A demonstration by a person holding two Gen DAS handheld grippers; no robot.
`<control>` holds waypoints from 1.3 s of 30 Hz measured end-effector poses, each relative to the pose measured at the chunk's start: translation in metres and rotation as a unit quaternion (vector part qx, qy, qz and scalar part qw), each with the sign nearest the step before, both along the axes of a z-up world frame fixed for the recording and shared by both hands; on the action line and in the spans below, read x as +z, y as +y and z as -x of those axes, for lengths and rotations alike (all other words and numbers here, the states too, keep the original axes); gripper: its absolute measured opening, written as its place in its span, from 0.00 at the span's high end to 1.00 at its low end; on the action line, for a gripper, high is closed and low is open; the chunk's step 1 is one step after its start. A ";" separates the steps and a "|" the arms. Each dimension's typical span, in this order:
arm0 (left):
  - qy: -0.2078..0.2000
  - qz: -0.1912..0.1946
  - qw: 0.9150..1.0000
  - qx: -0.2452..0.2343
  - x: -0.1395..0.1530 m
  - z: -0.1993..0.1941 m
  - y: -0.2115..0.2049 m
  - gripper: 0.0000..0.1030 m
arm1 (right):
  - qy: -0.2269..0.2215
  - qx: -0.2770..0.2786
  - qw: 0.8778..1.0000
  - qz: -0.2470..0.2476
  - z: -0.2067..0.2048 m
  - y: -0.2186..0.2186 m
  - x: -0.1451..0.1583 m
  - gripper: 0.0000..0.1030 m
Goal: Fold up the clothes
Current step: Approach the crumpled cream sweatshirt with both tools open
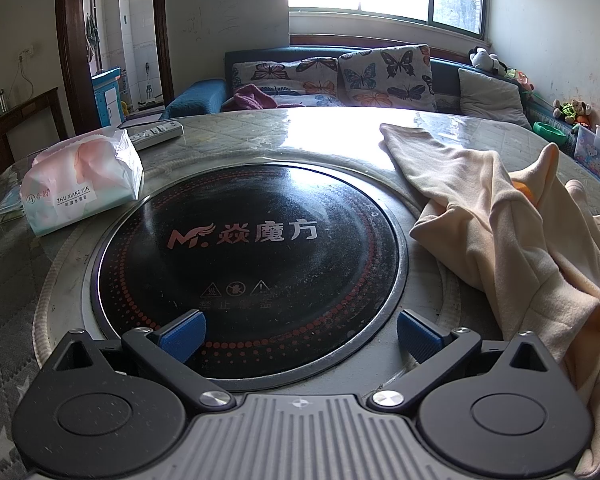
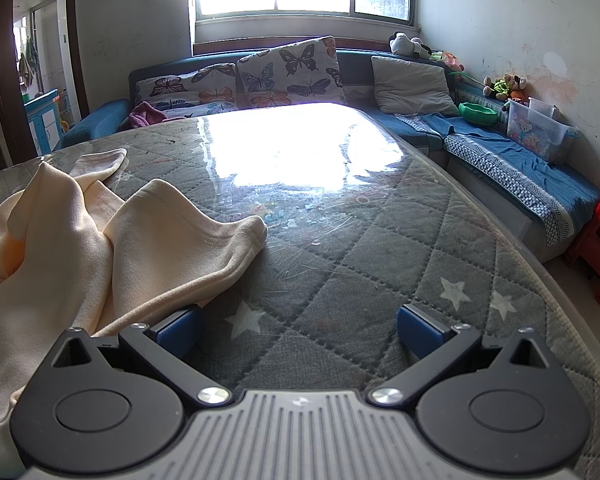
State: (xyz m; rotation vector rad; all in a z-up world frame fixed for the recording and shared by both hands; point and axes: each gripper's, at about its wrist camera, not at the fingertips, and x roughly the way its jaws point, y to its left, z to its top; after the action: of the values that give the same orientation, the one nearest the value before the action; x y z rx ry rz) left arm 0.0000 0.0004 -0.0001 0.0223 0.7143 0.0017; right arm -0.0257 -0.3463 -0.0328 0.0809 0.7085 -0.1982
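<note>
A tissue pack [image 1: 82, 184] sits at my far left on the table [image 1: 12, 280]. My left gripper [image 1: 300, 336] hovers over the black hob disc [image 1: 248, 252], jaws wide and empty. The cream garment [image 1: 512, 232] lies crumpled between my two grippers, its long axis running away from me, one sleeve pointing toward the sofa [image 2: 380, 64]. My right gripper [image 2: 300, 330] gapes wide, empty, left pad [image 2: 178, 328] just beside the hem.
</note>
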 end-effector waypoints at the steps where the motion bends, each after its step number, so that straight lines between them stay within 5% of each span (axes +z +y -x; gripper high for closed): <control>1: 0.000 0.000 1.000 0.001 0.000 0.000 0.000 0.00 | 0.000 0.000 1.000 0.001 0.000 0.000 0.000 0.00; 18: 0.000 -0.002 1.000 0.005 0.010 0.008 0.000 0.00 | -0.007 0.023 1.000 0.005 0.018 0.008 0.005 0.00; 39: 0.009 0.010 1.000 0.011 0.024 0.071 -0.015 0.00 | -0.018 0.079 0.997 0.017 0.100 0.041 0.026 0.00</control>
State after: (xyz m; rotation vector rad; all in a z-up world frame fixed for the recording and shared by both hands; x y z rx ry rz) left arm -0.0706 -0.0145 0.0242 -0.0049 0.7326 0.0161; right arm -0.1256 -0.3050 -0.0064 -0.0042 0.6721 -0.0573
